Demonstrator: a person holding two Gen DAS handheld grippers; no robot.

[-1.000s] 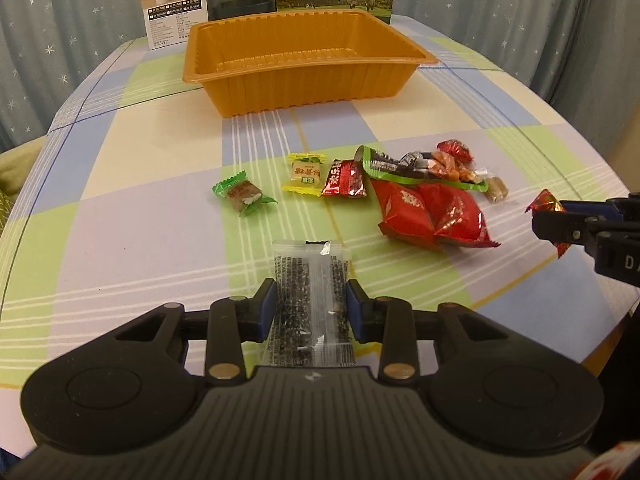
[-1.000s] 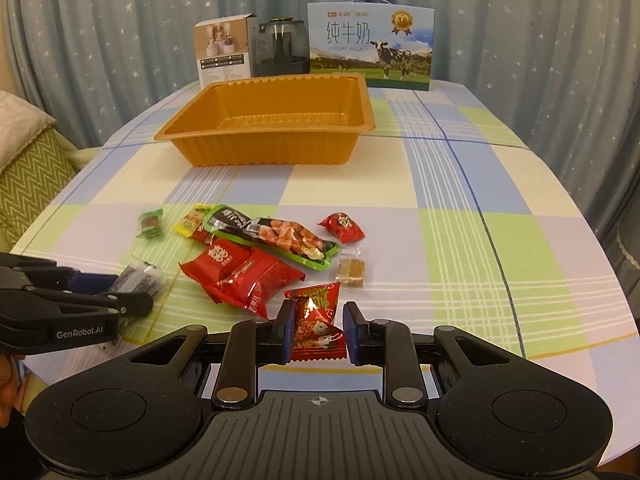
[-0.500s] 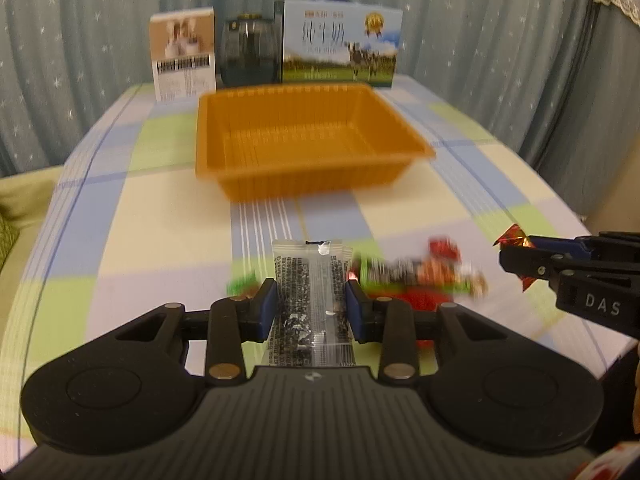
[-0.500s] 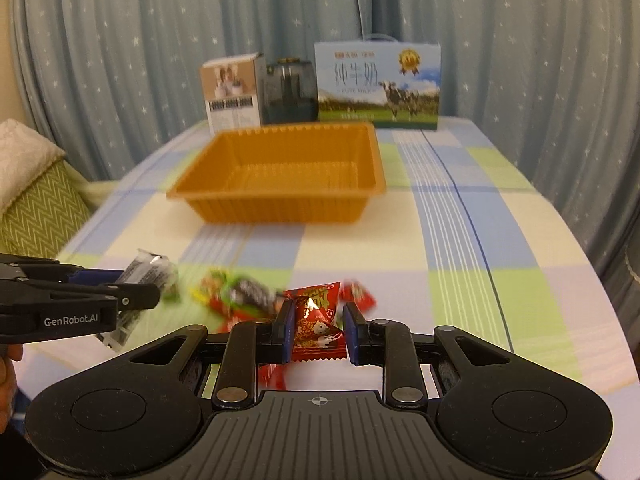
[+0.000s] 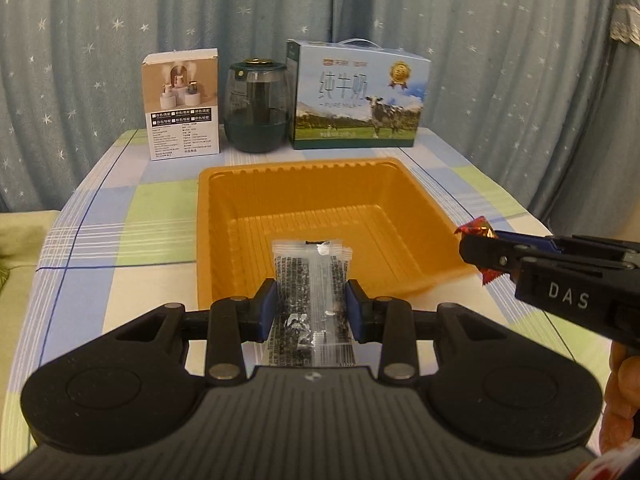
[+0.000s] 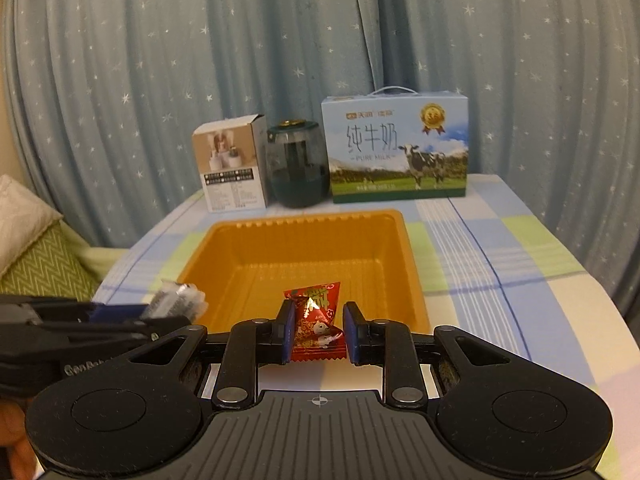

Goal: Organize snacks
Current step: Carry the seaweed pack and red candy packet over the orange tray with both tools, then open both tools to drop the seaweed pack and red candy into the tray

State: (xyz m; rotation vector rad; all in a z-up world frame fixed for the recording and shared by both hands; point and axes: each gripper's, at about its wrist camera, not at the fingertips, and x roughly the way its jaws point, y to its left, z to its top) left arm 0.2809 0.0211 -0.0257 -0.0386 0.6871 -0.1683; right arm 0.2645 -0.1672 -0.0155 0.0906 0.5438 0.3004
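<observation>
Clear packet (image 5: 310, 296) clamped in left gripper (image 5: 311, 308), over tray's (image 5: 224, 240) near rim. Red candy (image 6: 316, 322) clamped in right gripper (image 6: 316, 330), at tray's near right edge. Milk box (image 5: 358, 98), jar (image 5: 258, 106), small box (image 5: 182, 104) stand beyond, on table (image 5: 120, 216).

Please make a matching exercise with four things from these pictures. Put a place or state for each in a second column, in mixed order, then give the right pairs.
1. clear packet
2. red candy
3. orange tray
4. milk box

A. at the table's far edge, right of the jar
B. in the right gripper
C. holds nothing yet
D. in the left gripper

Pairs: 1-D, 2-B, 3-C, 4-A
</observation>
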